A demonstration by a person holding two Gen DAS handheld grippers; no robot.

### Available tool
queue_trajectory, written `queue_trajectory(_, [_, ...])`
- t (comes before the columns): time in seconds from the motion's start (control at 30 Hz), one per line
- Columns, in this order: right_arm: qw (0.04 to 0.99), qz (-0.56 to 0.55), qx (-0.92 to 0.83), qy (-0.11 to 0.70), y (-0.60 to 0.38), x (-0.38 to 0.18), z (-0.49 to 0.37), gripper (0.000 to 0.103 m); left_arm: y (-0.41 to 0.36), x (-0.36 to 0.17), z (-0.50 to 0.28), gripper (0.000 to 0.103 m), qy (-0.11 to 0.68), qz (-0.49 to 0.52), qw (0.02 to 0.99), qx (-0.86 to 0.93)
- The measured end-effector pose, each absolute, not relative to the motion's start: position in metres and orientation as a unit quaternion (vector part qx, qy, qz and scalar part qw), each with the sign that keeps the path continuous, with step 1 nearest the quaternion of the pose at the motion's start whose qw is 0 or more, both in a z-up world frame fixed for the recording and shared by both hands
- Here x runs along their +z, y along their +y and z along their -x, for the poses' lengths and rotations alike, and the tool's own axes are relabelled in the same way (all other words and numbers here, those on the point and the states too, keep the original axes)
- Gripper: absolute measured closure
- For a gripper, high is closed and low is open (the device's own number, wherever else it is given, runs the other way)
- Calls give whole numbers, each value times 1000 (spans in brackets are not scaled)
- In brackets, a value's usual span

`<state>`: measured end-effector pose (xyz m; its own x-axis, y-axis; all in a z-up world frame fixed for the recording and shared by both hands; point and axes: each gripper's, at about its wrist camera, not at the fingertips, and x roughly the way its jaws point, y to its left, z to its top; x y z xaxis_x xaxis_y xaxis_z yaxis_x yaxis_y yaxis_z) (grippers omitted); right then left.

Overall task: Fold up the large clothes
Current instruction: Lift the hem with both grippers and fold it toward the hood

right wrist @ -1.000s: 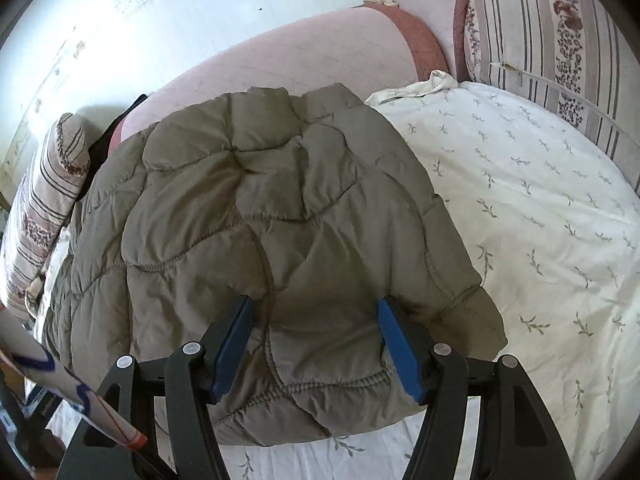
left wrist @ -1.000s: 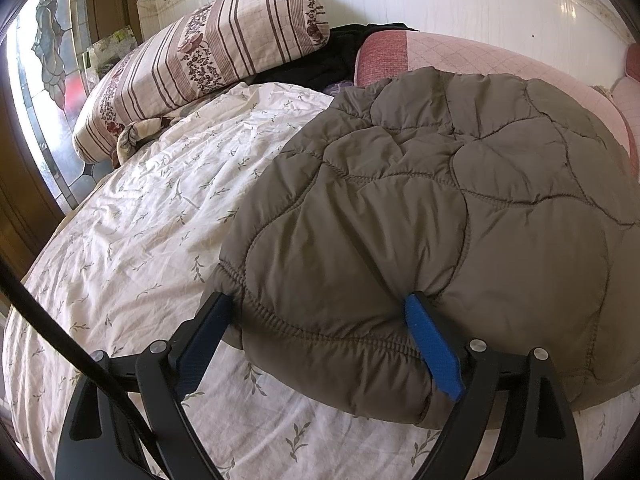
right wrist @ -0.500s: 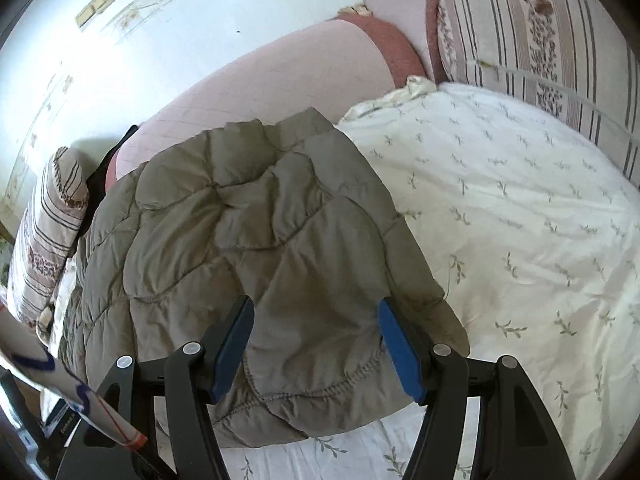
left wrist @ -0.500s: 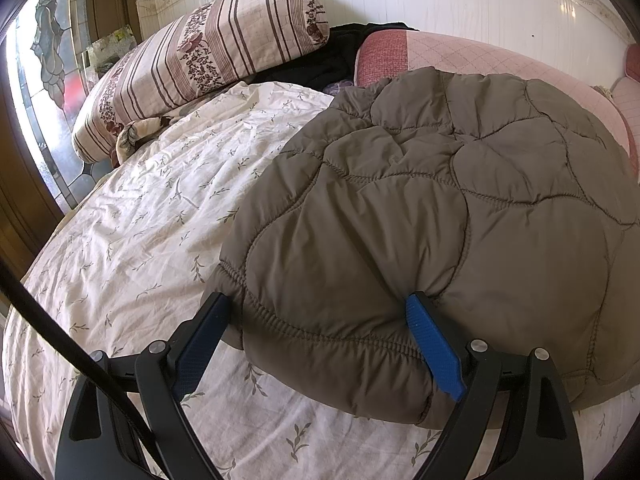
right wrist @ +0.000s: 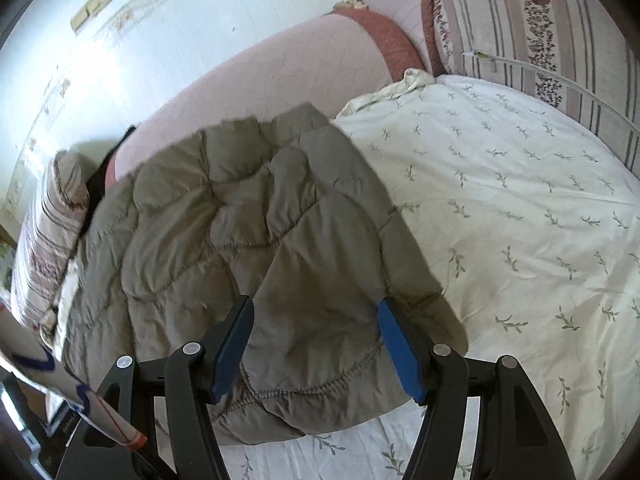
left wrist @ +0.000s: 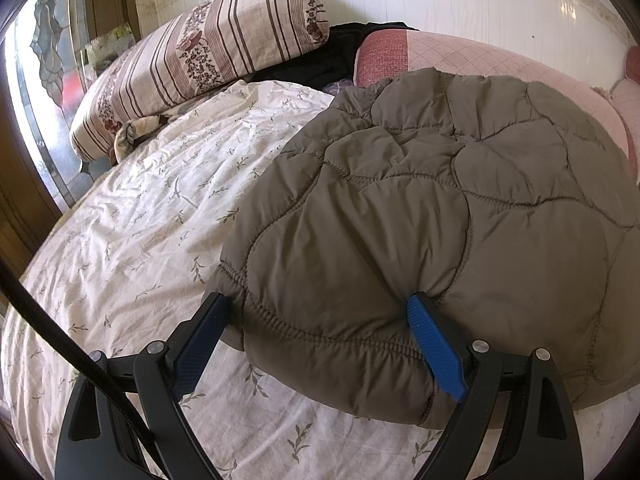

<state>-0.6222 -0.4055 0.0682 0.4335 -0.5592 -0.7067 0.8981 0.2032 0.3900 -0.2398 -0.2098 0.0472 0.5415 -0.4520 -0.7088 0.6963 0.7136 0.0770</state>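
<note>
An olive-brown quilted puffer jacket (left wrist: 440,208) lies spread on the bed, reaching back onto a pink cushion. Its gathered hem bulges toward both cameras. My left gripper (left wrist: 316,298) straddles the hem's left corner with its jaws wide. The blue right pad (left wrist: 432,344) dents the padding and the other finger touches the corner, so it is shut on the hem. My right gripper (right wrist: 316,304) holds the jacket (right wrist: 248,216) at the hem's right corner, with padded fabric bunched between its blue pads (right wrist: 400,352).
The bed has a white leaf-print sheet (left wrist: 140,220) (right wrist: 520,208). A striped floral pillow (left wrist: 208,60) lies at the far left, another (right wrist: 540,20) at the far right. Dark clothing (left wrist: 320,64) and a pink quilted cushion (right wrist: 280,80) sit against the wall. A black cable (left wrist: 60,340) crosses the left view.
The right gripper has shifted and rolled, still gripping the hem; the jacket's right side now looks narrower and more bare sheet shows to its right. The left gripper has stayed put.
</note>
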Motion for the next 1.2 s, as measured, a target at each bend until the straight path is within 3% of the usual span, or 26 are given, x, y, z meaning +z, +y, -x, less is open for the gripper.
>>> queue_trajectory(0.23, [707,-427,-527,200,-416,64,654,34,-190,68,217,12,345,-114,874,-323])
queue_trajectory(0.57, [676,-510,-496,193,-424,35,672,34,-193,53,200,12,397,-109,854,-317])
queue_trajectory(0.8, [660,-563,-474,149,-422,27,688,33,-157,58,170,12,462,17,826,-322])
queue_trajectory(1.2, [625,-642,-434,90,-417,-1,690,19,-155,25,155,12,552,81,743,-369])
